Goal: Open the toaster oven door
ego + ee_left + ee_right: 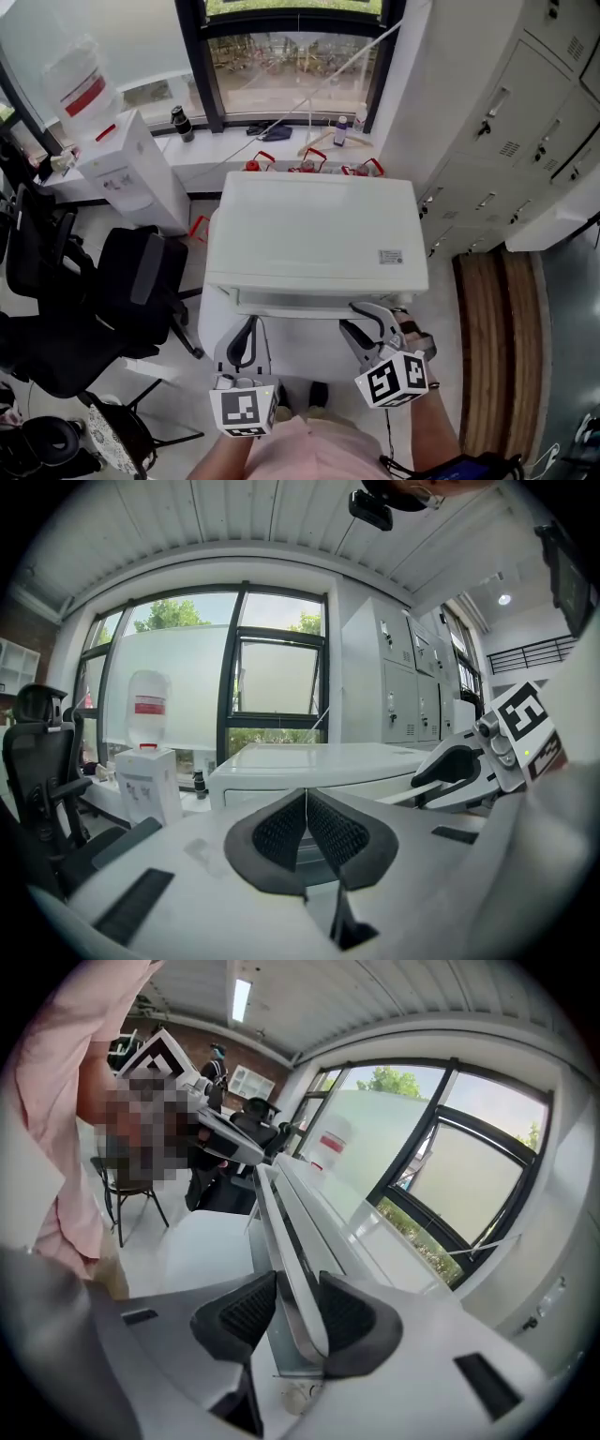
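Well, the job has barely begun as I read it: the handle is gripped, but the door looks shut against the front of the toaster oven [314, 234], so the whole pull outward and down is left to do.

Working from the left of the oven: my left gripper [306, 801] hangs in front of the oven's left front corner, a little back from it and touching nothing. Its jaws are pressed together on nothing, pointing roughly level toward the oven's front. It has no part in the grip right now.

Across the oven's front edge runs the door handle [281, 1232], a long pale bar standing just off the door.

Toward the oven's right end, my right gripper [298, 1309] is up against that front edge, tilted so the bar runs lengthwise between the pads. Its jaws are pinching the door handle, one pad on each side. From above, the forearm comes in from below the oven's front right, wrist raised toward the handle.
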A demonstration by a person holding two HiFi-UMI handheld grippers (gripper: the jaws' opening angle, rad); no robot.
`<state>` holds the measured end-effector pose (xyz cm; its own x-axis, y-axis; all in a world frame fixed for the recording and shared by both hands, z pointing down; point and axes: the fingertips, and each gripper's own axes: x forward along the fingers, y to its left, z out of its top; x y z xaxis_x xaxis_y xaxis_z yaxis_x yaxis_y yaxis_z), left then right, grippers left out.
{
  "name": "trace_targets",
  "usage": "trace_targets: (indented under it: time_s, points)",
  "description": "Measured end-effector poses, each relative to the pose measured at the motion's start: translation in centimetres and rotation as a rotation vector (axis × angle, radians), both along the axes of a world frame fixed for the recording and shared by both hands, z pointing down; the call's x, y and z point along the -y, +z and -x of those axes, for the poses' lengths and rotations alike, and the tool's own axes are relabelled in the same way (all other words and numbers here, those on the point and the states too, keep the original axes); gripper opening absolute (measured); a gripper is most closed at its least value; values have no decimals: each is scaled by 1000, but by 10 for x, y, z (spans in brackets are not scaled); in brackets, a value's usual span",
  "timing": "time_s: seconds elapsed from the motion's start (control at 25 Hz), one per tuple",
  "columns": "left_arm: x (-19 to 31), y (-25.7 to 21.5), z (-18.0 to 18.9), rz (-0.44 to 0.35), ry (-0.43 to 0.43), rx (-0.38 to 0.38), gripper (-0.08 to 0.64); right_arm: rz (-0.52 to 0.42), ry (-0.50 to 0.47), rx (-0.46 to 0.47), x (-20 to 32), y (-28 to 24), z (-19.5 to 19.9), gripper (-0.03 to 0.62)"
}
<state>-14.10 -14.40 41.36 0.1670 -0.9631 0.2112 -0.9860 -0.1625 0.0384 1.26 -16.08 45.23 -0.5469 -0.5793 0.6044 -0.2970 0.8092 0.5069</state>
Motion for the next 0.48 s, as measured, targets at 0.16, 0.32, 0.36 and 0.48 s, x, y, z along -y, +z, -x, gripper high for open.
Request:
trace_targets:
  time_s: [0.16,0.32,0.36,0.48]
  points:
    - [-2,-6,3,-15,-8,3,14,24,-11,3,-4,-1,-2,137]
    - [-5,-8,3,-19,-9,10,14,39,-10,8,-9,0,-2,135]
    - [-6,-8,2,-19,-11,12,14,47,-12,11,-11,1,-3,133]
    - [-10,-8,2,-22,-14,17,14,67,-20,13,-20,4,-5,127]
